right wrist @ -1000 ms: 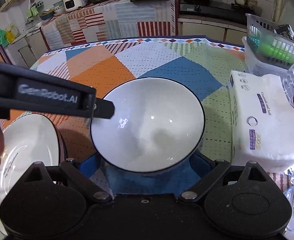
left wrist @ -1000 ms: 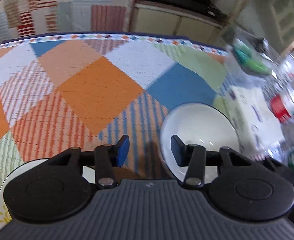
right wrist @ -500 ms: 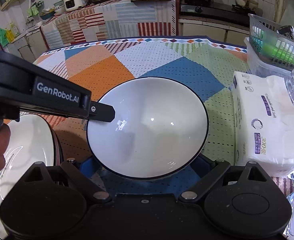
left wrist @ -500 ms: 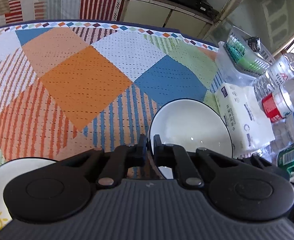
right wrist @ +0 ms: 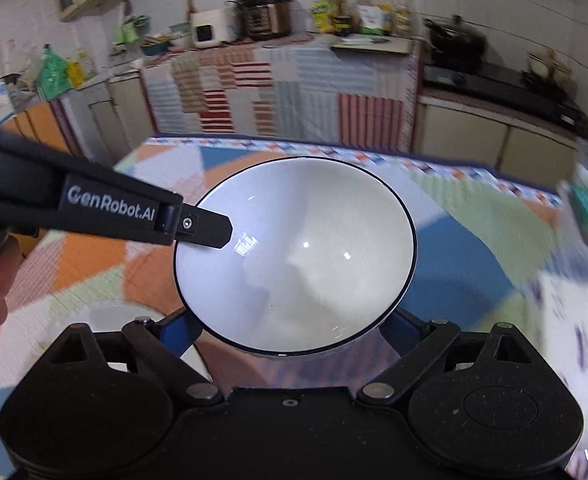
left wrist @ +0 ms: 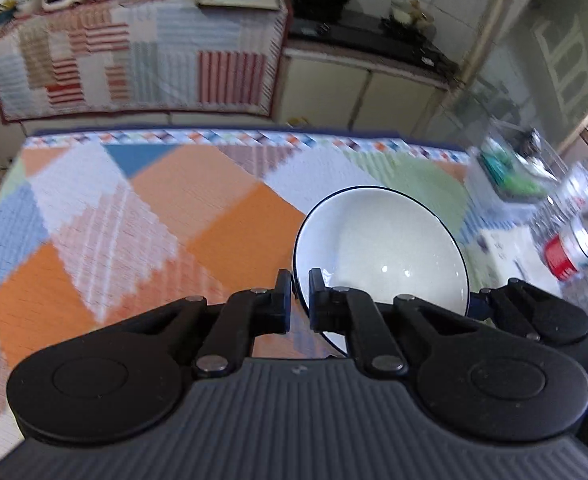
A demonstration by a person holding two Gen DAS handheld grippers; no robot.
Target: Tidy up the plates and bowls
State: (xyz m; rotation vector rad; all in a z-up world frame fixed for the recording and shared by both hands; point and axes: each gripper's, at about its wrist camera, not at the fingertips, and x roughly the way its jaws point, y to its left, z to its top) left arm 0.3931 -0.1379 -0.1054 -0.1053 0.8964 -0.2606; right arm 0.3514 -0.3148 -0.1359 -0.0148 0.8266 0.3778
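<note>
Nearest, the right gripper (right wrist: 289,334) cradles the white bowl (right wrist: 294,256) between widely spread blue fingers pressed on its sides, while the left gripper (left wrist: 300,300) pinches its rim. The bowl seems lifted above the patchwork tablecloth (left wrist: 133,216). A plate (right wrist: 113,316) lies below (probably the stacking spot). Next: carry it level, both grips steady.

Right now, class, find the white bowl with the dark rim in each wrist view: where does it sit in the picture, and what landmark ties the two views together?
Left wrist view: the bowl sits right of centre, its rim pinched in the left claw.
Right wrist view: it fills the centre, cradled in the right claw.
Shared landmark: the striped patchwork cloth hanging behind the table.
</note>
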